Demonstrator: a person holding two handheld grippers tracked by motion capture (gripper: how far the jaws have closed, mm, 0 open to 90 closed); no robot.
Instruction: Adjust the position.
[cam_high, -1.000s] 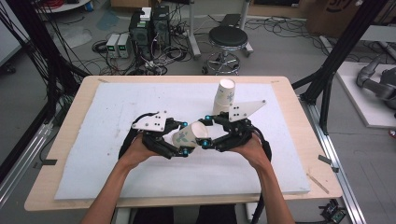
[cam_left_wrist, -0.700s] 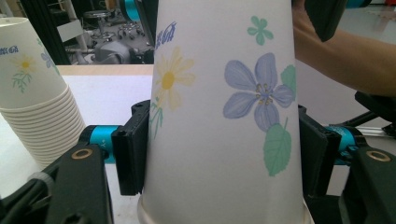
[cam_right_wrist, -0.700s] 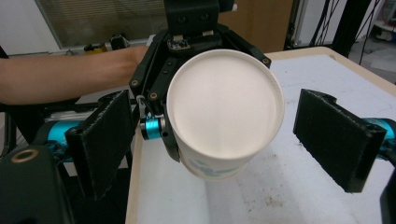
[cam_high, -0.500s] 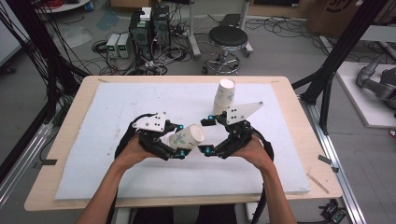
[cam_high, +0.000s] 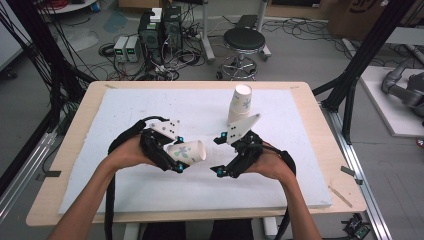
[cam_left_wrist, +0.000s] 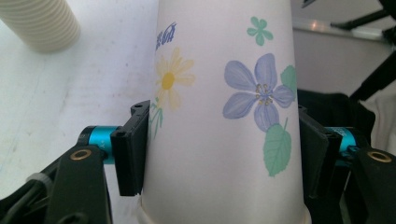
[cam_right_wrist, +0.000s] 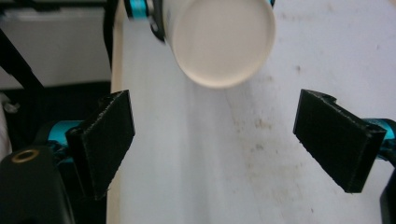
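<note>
A flowered paper cup (cam_high: 192, 151) lies on its side above the white board, held near its rim by my left gripper (cam_high: 180, 154), which is shut on it. In the left gripper view both pads press the cup (cam_left_wrist: 219, 93) within the left gripper (cam_left_wrist: 223, 154). My right gripper (cam_high: 217, 155) faces the cup's base from a short gap away; its jaws have just been opening and stand open with nothing between them. The right gripper view has the right gripper (cam_right_wrist: 233, 144) wide apart below the cup's round base (cam_right_wrist: 219, 42).
A stack of paper cups (cam_high: 241, 104) stands upside down behind the right hand, seen also as a stack (cam_left_wrist: 42, 23) in the left gripper view. A white foam board (cam_high: 280, 175) covers the wooden table (cam_high: 320, 110). A stool and cabling sit beyond the far edge.
The right gripper's jaws have come off the cup and spread wide. The left gripper has drawn the cup slightly left and up, widening the gap between the hands.
</note>
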